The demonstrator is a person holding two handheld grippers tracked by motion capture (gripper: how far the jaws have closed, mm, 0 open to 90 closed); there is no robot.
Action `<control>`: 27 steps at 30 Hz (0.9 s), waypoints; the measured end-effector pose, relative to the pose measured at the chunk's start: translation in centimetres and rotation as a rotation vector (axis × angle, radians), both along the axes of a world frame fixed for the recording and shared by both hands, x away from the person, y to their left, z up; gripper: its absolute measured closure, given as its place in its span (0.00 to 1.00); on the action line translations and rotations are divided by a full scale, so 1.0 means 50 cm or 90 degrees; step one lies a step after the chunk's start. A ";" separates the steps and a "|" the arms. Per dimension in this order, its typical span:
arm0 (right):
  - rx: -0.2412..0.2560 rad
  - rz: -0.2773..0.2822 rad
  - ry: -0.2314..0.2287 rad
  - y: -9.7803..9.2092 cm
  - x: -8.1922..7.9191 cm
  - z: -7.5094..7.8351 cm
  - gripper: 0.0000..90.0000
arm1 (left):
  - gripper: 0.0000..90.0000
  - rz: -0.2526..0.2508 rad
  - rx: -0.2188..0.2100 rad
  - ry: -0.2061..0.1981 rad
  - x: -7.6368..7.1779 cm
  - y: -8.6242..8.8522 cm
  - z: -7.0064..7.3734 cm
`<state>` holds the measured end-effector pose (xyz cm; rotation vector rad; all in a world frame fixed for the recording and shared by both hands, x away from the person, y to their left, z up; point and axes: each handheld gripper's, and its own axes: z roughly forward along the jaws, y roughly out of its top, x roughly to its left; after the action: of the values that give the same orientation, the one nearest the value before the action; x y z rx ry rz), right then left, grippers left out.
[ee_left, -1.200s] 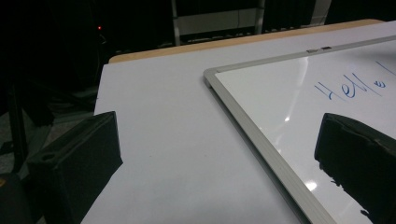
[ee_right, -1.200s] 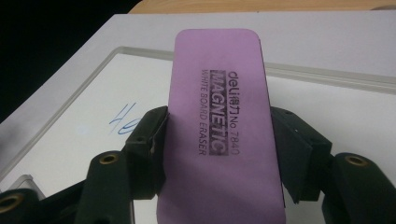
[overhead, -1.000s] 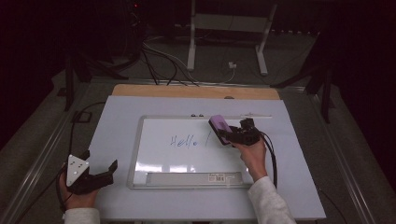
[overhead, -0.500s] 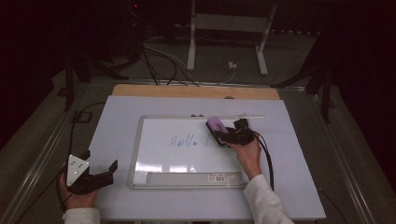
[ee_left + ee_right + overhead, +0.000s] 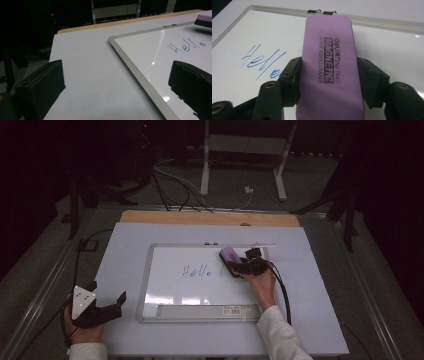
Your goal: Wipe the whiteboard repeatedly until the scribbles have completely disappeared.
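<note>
A white whiteboard (image 5: 200,292) lies on the table with blue handwriting "Hello" (image 5: 200,271) on it. My right gripper (image 5: 234,262) is shut on a purple magnetic whiteboard eraser (image 5: 230,255), which sits on the board just right of the writing. In the right gripper view the eraser (image 5: 329,62) stands between both fingers (image 5: 290,75), with the writing (image 5: 262,62) at its left. My left gripper (image 5: 107,291) rests open on the mat, left of the board. In the left gripper view its jaws stand wide apart with nothing between them, facing the board's corner (image 5: 112,40) and the writing (image 5: 186,46).
The board lies on a pale mat (image 5: 125,250) that covers a wooden table (image 5: 210,217). A grey strip (image 5: 200,310) runs along the board's near edge, and two metal clips (image 5: 320,11) sit on its far edge. Cables and a stand's legs (image 5: 205,175) lie beyond the table.
My right gripper and the eraser have slid slightly left and nearer, toward the end of the writing. The left gripper has not moved.
</note>
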<state>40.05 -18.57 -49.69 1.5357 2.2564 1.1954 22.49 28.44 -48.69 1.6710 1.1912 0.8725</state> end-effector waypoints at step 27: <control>-0.038 0.003 0.002 0.021 0.002 -0.015 0.42 | 0.01 0.002 0.001 0.000 -0.001 0.001 0.001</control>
<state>40.13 -17.49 -50.42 1.5120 2.2767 1.1168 22.44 28.49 -48.66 1.6715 1.1927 0.8760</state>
